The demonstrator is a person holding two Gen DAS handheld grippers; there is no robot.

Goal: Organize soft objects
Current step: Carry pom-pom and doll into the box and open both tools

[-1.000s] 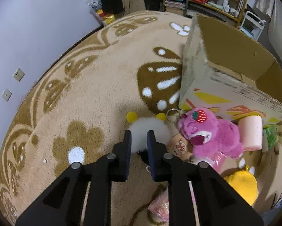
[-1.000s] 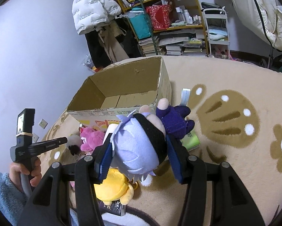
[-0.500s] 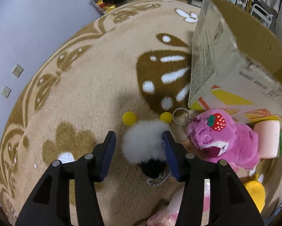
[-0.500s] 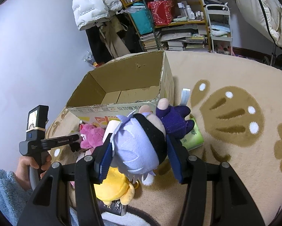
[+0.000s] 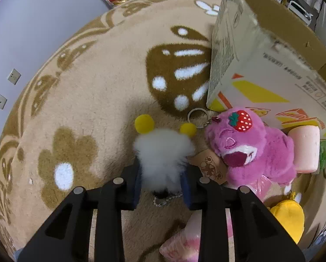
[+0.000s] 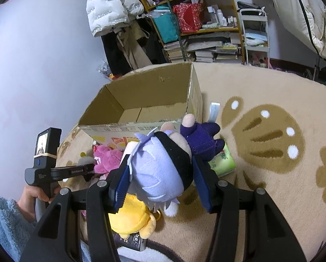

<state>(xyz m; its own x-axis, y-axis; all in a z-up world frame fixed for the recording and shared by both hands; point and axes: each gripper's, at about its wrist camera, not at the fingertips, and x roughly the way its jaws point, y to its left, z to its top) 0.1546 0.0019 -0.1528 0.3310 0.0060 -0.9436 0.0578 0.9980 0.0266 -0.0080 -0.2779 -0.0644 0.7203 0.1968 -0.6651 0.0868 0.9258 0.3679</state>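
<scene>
A beige carpet with brown butterfly and flower motifs is covering the floor across both views. A plain lilac-grey wall is filling the left of each frame, carrying two socket plates at the left edge of the left-wrist view. In the upper centre of the right-wrist view, a yellow-framed shelf unit is holding books and bottles, a white puffer jacket is hanging beside it, and a white trolley is standing to its right.

A lived-in home: patterned rug, cluttered bookshelf, hanging jacket
</scene>
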